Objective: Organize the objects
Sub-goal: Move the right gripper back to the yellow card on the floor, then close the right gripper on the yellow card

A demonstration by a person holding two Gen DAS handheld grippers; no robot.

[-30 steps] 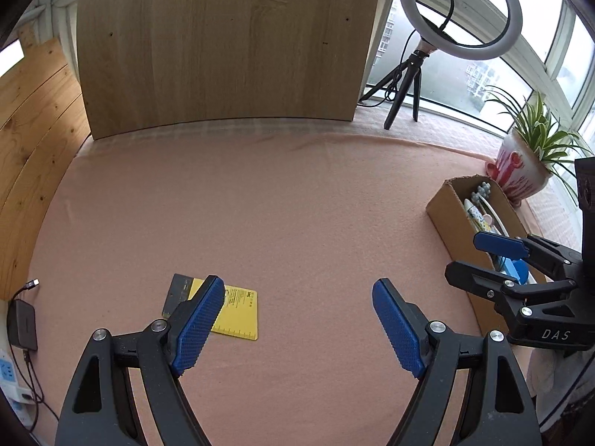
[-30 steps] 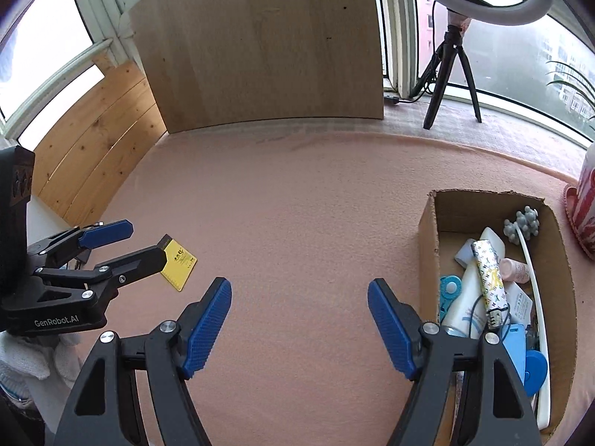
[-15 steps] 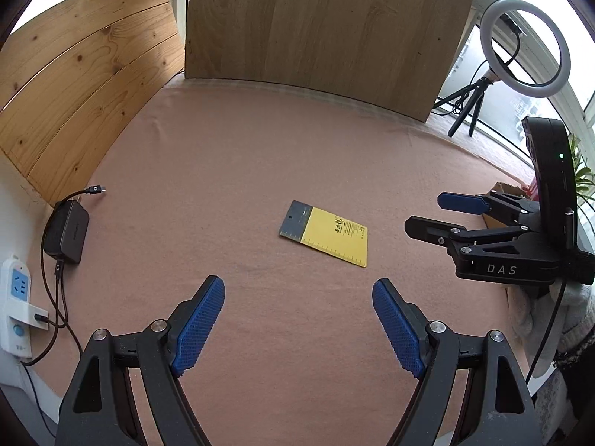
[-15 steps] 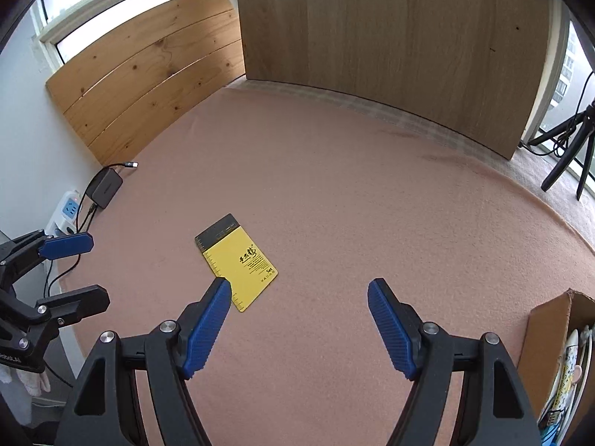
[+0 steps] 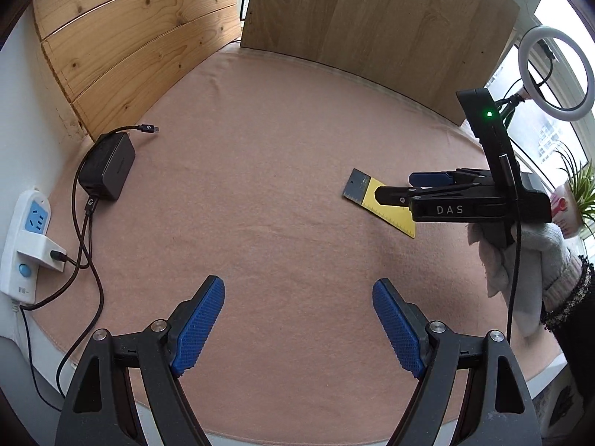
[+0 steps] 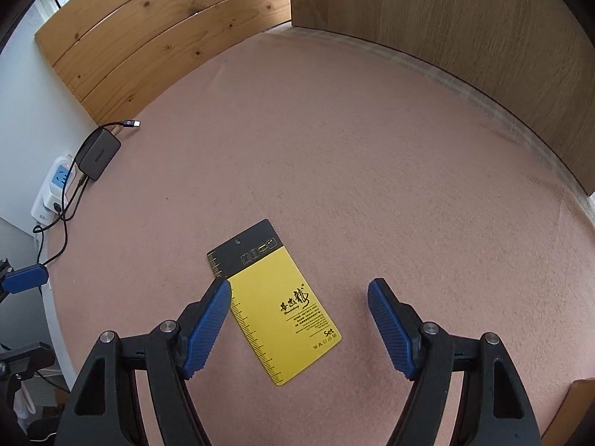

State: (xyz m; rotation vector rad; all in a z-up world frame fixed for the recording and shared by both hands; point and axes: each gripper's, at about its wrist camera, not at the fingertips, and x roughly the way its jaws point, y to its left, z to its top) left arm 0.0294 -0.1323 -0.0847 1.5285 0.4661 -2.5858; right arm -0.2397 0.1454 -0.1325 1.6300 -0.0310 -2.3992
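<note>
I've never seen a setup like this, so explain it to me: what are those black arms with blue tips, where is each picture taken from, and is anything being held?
These are two hand-held grippers, each carrying a wide-angle camera that looks out along its two blue-padded fingers. One picture comes from the left gripper, the other from the right gripper. Both are open and hold nothing. In the left view a gloved hand holds the right gripper above a yellow and black card, which lies flat on the pink cloth. At the cloth's edge sit a black charger with its cable and a white power strip. Wooden boards stand behind.
</note>
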